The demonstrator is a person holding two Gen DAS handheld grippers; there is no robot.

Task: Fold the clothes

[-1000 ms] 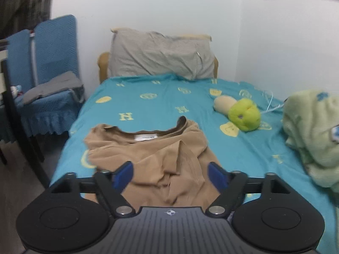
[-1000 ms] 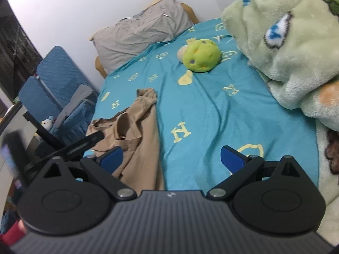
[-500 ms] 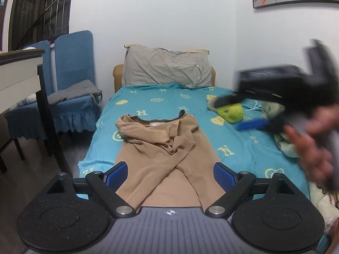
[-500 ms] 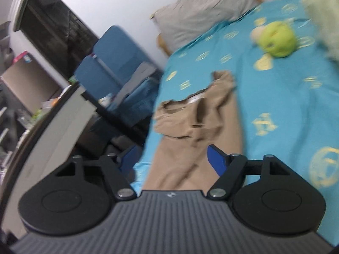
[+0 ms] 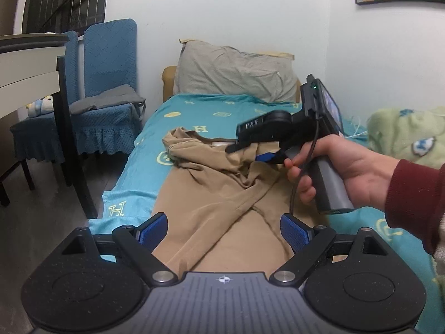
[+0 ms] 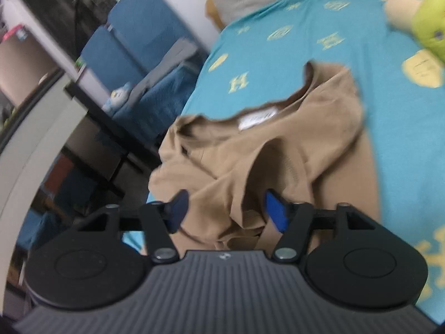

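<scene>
A tan long-sleeved shirt [image 5: 219, 194] lies flat on the teal bed sheet [image 5: 194, 111], collar toward the pillow, with its sleeves crossed over the chest. My left gripper [image 5: 222, 231] is open and hovers over the shirt's lower part, holding nothing. A hand in a dark red sleeve holds my right gripper [image 5: 250, 153], which is open just above the bunched sleeves near the collar. In the right wrist view the right gripper [image 6: 225, 210] straddles a fold of the shirt [image 6: 264, 150]. A white label [image 6: 257, 118] shows inside the neck.
A grey pillow [image 5: 236, 75] lies at the head of the bed. A green plush toy [image 6: 428, 30] and a pale green blanket [image 5: 403, 133] lie on the bed's right side. Blue-covered chairs [image 5: 108, 83] and a table with dark legs [image 5: 33, 69] stand to the left.
My left gripper has drawn back toward the foot of the bed, so more of the shirt shows. My right gripper has swung left across the bed and down over the shirt's upper part.
</scene>
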